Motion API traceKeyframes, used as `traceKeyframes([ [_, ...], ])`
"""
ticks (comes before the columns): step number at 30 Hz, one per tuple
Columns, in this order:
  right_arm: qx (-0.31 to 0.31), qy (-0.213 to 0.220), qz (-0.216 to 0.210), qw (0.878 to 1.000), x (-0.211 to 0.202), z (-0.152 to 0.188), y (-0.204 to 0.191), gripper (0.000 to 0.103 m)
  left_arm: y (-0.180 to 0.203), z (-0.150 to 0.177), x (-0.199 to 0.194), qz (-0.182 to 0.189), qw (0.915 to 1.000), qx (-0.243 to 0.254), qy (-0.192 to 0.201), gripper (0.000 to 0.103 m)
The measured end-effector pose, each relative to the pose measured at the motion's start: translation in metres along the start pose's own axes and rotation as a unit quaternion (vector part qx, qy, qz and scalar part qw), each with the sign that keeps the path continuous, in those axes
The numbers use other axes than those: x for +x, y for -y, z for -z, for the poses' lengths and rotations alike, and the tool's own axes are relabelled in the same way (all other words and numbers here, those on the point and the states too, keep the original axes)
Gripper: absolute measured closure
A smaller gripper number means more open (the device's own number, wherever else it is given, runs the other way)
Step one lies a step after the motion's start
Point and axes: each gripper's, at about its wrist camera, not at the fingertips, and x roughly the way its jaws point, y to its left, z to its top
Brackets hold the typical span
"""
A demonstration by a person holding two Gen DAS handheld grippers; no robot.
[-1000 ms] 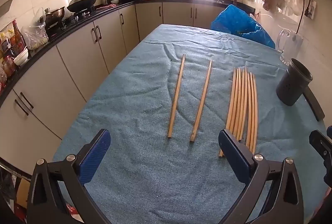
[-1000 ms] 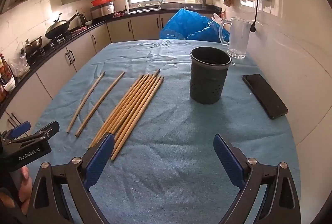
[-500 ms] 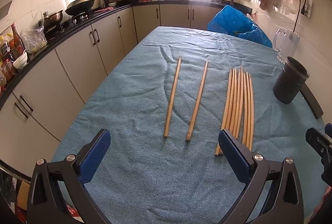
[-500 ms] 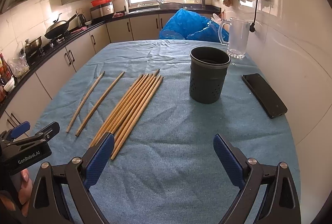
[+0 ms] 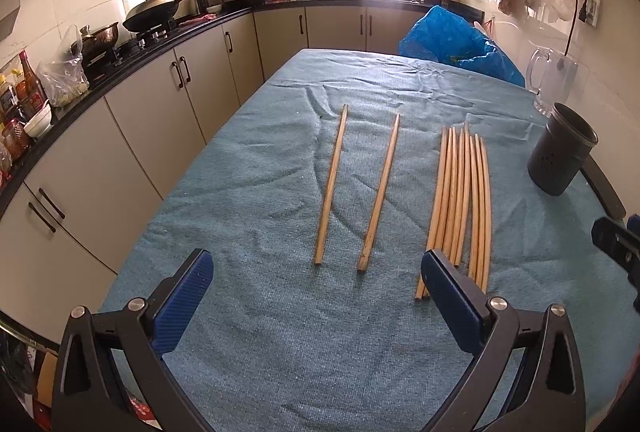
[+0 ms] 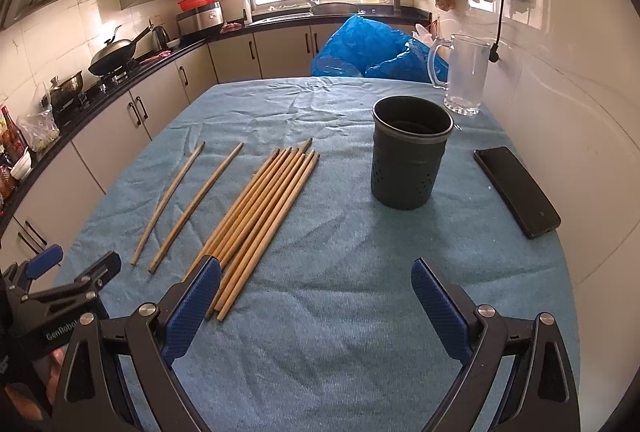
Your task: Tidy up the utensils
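Observation:
Two separate wooden chopsticks (image 5: pixel 332 187) (image 5: pixel 380 191) lie side by side on the blue cloth, and a bundle of several chopsticks (image 5: pixel 460 203) lies to their right. A dark perforated utensil holder (image 5: pixel 562 151) stands upright at the right. My left gripper (image 5: pixel 316 292) is open and empty, just short of the near ends of the two chopsticks. In the right wrist view, my right gripper (image 6: pixel 316 296) is open and empty, its left finger beside the near end of the bundle (image 6: pixel 260 216); the holder (image 6: pixel 408 159) stands ahead.
A black phone (image 6: pixel 516 183) lies at the table's right edge near the wall. A clear glass pitcher (image 6: pixel 464 75) and a blue plastic bag (image 6: pixel 372 51) are at the far end. Kitchen cabinets (image 5: pixel 132 119) run along the left. The left gripper shows at the right wrist view's lower left (image 6: pixel 60 284).
The left gripper has drawn back and lifted slightly; the chopsticks and holder sit a little farther away in its view. The right gripper has barely moved.

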Motion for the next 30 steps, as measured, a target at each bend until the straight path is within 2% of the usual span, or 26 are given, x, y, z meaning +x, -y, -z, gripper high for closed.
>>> traceKeyframes([
  [4,-0.002,-0.02,-0.017,1.0,0.009,-0.01,-0.001,0.017,0.0,-0.003,0.006,-0.01,0.9999,0.012,-0.003,0.0],
  [8,0.013,-0.056,-0.039,0.998,0.025,-0.025,0.002,0.039,-0.008,-0.01,0.014,0.022,0.9997,-0.005,-0.005,0.0],
  [11,0.032,-0.077,-0.051,0.995,0.035,-0.038,0.007,0.053,-0.017,-0.023,0.022,0.03,0.9994,0.0,-0.018,0.0],
  [15,0.04,-0.088,-0.048,0.994,0.046,-0.056,0.009,0.057,-0.033,-0.045,0.037,0.059,0.9962,-0.004,-0.064,0.0],
  [17,0.045,-0.095,-0.047,0.993,0.054,-0.067,0.008,0.069,-0.038,-0.058,0.049,0.072,0.9932,-0.012,-0.09,0.001],
  [18,0.048,-0.102,-0.048,0.992,0.059,-0.073,0.007,0.069,-0.04,-0.065,0.054,0.079,0.9922,-0.014,-0.096,0.001],
  [20,0.056,-0.115,-0.053,0.99,0.068,-0.083,0.005,0.07,-0.044,-0.076,0.064,0.082,0.9906,-0.02,-0.108,0.008],
  [22,0.05,-0.123,-0.044,0.99,0.08,-0.095,-0.002,0.07,-0.047,-0.089,0.078,0.083,0.9888,-0.019,-0.123,0.019],
  [26,0.043,-0.138,-0.03,0.989,0.098,-0.112,-0.012,0.072,-0.05,-0.11,0.109,0.103,0.9802,-0.03,-0.167,0.021],
  [28,0.045,-0.147,-0.018,0.988,0.11,-0.121,-0.014,0.073,-0.049,-0.117,0.119,0.1,0.9788,-0.031,-0.176,0.029],
  [30,0.04,-0.16,-0.006,0.986,0.124,-0.128,-0.018,0.079,-0.044,-0.125,0.13,0.098,0.9784,-0.021,-0.181,0.03],
])
